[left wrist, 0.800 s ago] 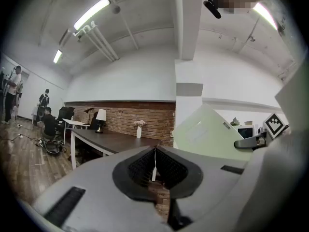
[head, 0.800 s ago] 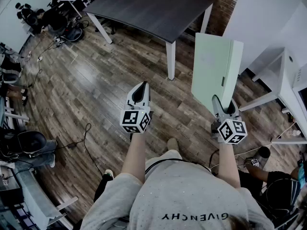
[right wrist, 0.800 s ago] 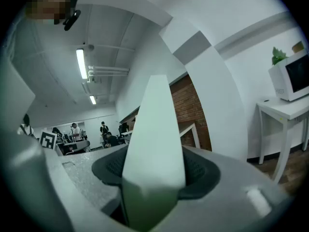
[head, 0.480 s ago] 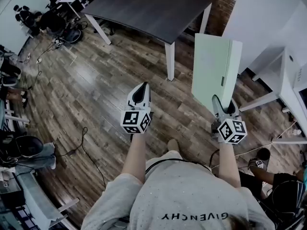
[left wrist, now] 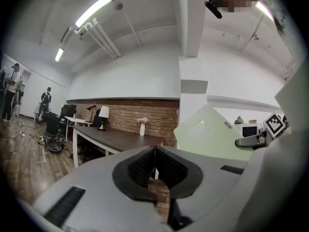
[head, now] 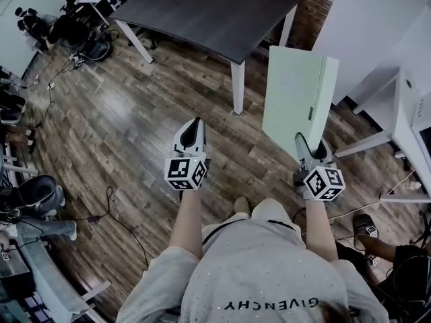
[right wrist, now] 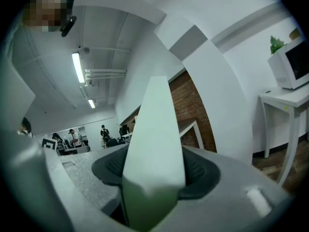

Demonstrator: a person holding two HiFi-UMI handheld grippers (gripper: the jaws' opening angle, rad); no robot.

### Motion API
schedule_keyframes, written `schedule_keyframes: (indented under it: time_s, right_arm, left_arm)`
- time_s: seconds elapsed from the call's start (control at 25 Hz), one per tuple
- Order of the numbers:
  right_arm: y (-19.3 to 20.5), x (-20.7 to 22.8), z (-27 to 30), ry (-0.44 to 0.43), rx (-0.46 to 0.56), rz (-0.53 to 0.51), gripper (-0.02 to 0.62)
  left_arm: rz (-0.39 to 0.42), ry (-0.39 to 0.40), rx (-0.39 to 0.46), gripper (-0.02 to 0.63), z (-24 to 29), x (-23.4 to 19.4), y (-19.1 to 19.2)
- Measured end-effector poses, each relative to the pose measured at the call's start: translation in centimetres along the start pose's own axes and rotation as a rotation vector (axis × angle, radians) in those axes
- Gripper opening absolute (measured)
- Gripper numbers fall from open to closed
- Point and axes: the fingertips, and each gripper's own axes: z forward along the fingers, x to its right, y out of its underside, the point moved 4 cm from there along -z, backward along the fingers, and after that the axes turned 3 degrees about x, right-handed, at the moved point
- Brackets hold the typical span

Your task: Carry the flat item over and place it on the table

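nearest in the head view is the person's grey shirt (head: 269,274), with both forearms reaching forward over a wood-plank floor (head: 121,120). the left gripper (head: 196,124) is held out level on the left, its marker cube nearest the body. the left gripper view shows its jaws (left wrist: 155,152) pressed together with nothing between them. the right gripper (head: 307,144) is held out on the right, about as far forward as the left one and well apart from it. its jaws are clamped on the lower end of the flat item (head: 297,98), a pale green flat panel that stands on edge and rises up and away from the gripper, leaning a little to the left. in the right gripper view the flat item (right wrist: 155,139) fills the gap between the dark pads (right wrist: 199,170) and runs straight up the middle of the frame. from the left gripper view the same flat item (left wrist: 208,129) shows off to the right, tilted, with the right gripper's marker cube (left wrist: 274,123) beside it.

farther off stands a dark-topped table (head: 215,12) on white legs, its near corner just left of the flat item's top edge in the head view; the item is in the air, not on it. a lamp (left wrist: 103,114) and a small vase (left wrist: 142,127) stand on the table's far side, against a brick wall (left wrist: 130,115). to the far right a white side table (right wrist: 286,99) carries a microwave (right wrist: 292,64).
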Motion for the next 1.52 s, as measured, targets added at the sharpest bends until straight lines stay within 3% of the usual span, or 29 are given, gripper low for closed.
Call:
schedule_keyframes:
  time_s: [0.6,1.52]
  right_arm:
    - [-0.7,1.0,6.7,-0.065,-0.011,0.052,0.281]
    - [-6.4,7.2,23.3,-0.157,-0.015,0.068,0.281]
  left_arm:
    - [-0.02,-0.073,-0.016,0.002,3.1,-3.6,0.9]
    - [0.007,-0.063,-0.016,0.002,22.4,-5.9,-0.9]
